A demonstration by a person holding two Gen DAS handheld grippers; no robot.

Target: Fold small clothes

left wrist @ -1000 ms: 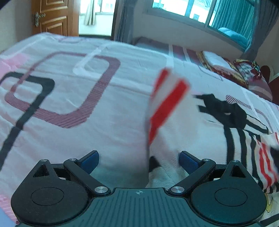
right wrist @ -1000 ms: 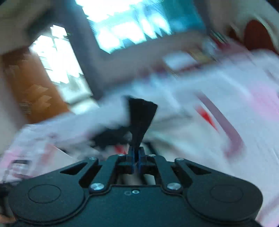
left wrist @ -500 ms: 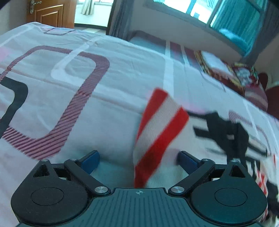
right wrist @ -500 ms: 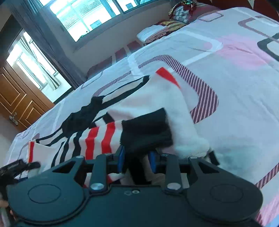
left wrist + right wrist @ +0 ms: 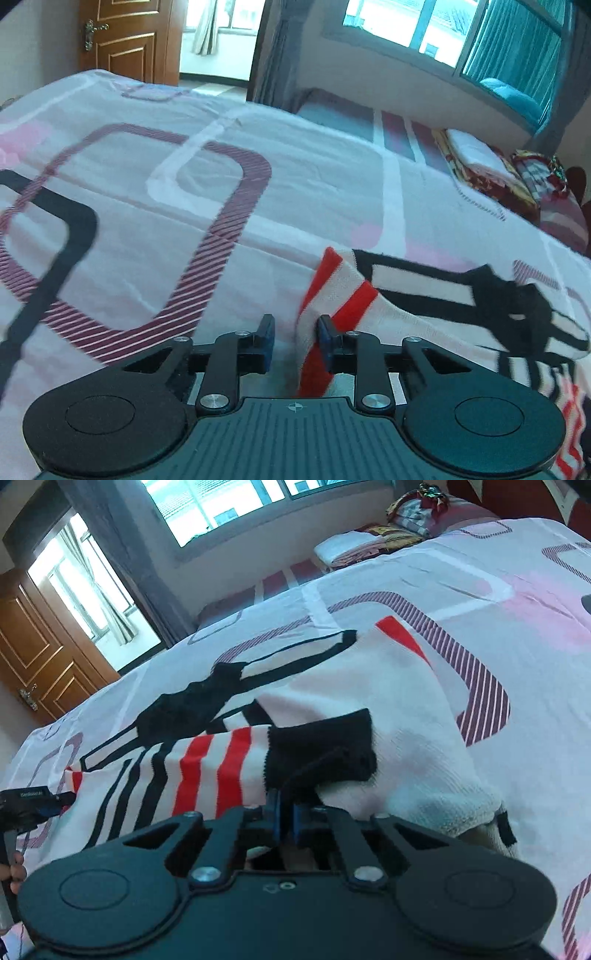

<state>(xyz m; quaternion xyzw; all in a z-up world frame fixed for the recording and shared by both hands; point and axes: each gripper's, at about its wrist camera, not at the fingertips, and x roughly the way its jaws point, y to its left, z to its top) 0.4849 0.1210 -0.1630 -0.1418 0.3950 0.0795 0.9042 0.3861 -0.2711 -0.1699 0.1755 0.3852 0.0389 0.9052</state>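
My right gripper (image 5: pixel 286 818) pinches black cuff (image 5: pixel 321 751); left gripper (image 5: pixel 293 338) part-closed around striped hem (image 5: pixel 332 295), grip uncertain. Sweater (image 5: pixel 369 701) soft, light, floppy: hold edges.

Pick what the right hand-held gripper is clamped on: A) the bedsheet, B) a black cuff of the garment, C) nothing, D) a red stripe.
B: in the right wrist view the right hand-held gripper has its jaws shut on the black cuff of the garment.

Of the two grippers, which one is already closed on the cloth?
The right gripper: its jaws are shut on the garment's black cuff. The left gripper has a gap between its jaws, with the red-striped edge between them.
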